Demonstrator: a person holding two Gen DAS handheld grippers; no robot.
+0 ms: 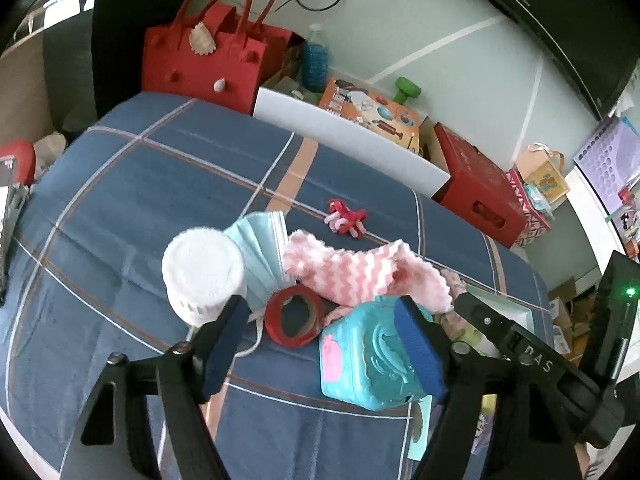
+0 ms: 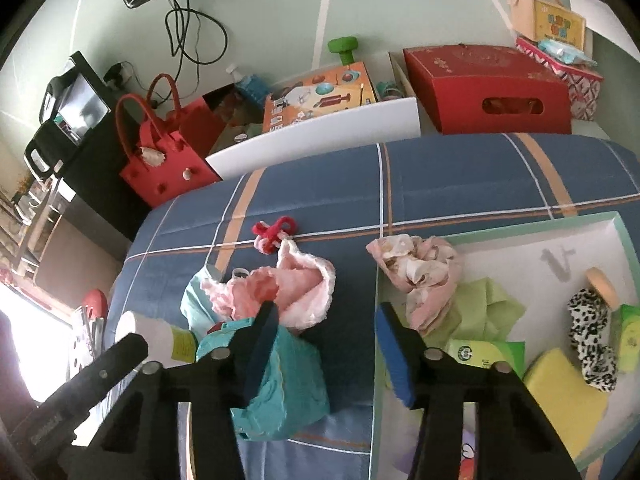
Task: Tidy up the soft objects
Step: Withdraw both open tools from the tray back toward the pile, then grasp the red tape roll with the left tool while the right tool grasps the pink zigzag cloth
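On the blue plaid bedspread (image 1: 140,184) lies a heap: a pink-and-white fuzzy cloth (image 1: 360,276) (image 2: 296,292), a light blue face mask (image 1: 264,256) (image 2: 192,300), a red tape roll (image 1: 296,316), a turquoise toy case (image 1: 368,364) (image 2: 288,380) and a white bottle (image 1: 204,276) (image 2: 148,332). My left gripper (image 1: 320,346) hangs open over the tape roll and the case. My right gripper (image 2: 328,354) is open between the case and the mint-rimmed white tray (image 2: 500,232). The tray holds a pink floral cloth (image 2: 420,272), a green cloth (image 2: 480,308), a yellow sponge (image 2: 560,396) and a spotted scrunchie (image 2: 592,336).
A red and pink pipe-cleaner figure (image 1: 346,218) (image 2: 276,232) lies farther back on the bed. Beyond the far edge stand a red felt handbag (image 1: 204,64), a white board (image 1: 352,140), an orange toy box (image 1: 372,112) and a red box (image 2: 488,84).
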